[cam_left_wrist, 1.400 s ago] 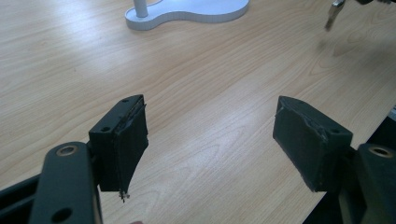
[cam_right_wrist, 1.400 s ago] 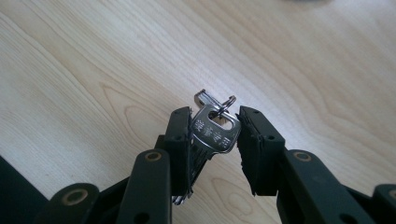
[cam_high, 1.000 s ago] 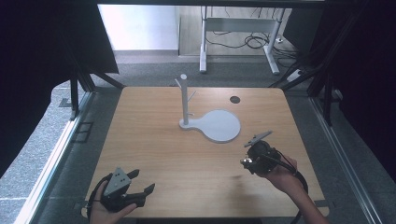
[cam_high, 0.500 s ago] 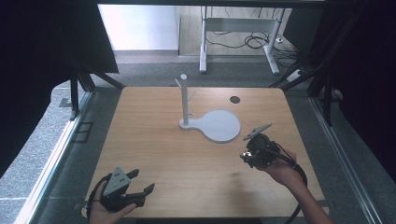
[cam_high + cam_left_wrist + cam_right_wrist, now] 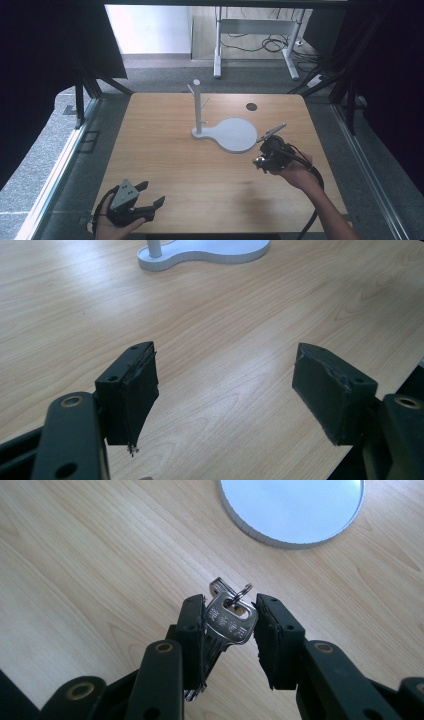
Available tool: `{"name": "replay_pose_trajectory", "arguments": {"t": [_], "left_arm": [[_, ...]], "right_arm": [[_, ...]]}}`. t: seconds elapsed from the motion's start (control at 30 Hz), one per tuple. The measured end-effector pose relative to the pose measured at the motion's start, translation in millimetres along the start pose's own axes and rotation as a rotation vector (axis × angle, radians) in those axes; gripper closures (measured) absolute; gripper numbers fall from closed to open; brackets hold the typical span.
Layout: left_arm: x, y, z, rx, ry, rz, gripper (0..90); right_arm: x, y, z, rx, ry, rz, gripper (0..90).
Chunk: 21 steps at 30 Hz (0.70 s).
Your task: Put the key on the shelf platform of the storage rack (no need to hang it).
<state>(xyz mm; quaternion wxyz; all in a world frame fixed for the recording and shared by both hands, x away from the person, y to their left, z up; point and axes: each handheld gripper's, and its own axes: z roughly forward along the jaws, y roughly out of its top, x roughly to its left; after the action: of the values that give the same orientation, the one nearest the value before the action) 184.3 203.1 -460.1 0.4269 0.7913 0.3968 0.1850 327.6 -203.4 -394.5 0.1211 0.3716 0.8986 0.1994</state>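
Note:
My right gripper (image 5: 230, 605) is shut on a bunch of silver keys (image 5: 229, 622) on a small ring, held just above the wooden table (image 5: 165, 150). In the high view this gripper (image 5: 260, 162) hangs at the right, close to the round disc of a white stand (image 5: 235, 135), whose thin upright post (image 5: 197, 105) carries short pegs. The disc's rim (image 5: 295, 510) lies just ahead of the keys. My left gripper (image 5: 152, 193) rests at the table's front left, its jaws open with nothing between them (image 5: 225, 365). The stand's base (image 5: 200, 252) lies far ahead of it.
A small dark round hole (image 5: 251, 106) marks the tabletop at the back right. Black curtains hang on both sides. Beyond the table's far edge stand desk legs (image 5: 217, 45) with loose cables on the floor.
My right hand with the keys has moved away from the person and slightly left, nearer the white disc. The left gripper has kept still.

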Motion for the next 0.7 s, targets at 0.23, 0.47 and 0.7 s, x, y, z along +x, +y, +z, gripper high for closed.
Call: {"name": "replay_pose_trajectory", "arguments": {"t": [0.23,0.47,0.7], "left_arm": [[0.8,-0.1,-1.2,-0.003,0.003,-0.002,26.5],[2.0,0.1,-2.8,-0.007,0.006,-0.004,26.5],[2.2,0.1,-3.1,-0.007,0.006,-0.004,26.5]], "right_arm": [[-4.1,10.5,3.4,0.002,0.001,-0.001,66.8],[-8.8,20.4,3.5,-0.018,0.023,0.012,66.8],[-11.5,31.6,5.9,-0.014,0.029,0.01,66.8]]}}
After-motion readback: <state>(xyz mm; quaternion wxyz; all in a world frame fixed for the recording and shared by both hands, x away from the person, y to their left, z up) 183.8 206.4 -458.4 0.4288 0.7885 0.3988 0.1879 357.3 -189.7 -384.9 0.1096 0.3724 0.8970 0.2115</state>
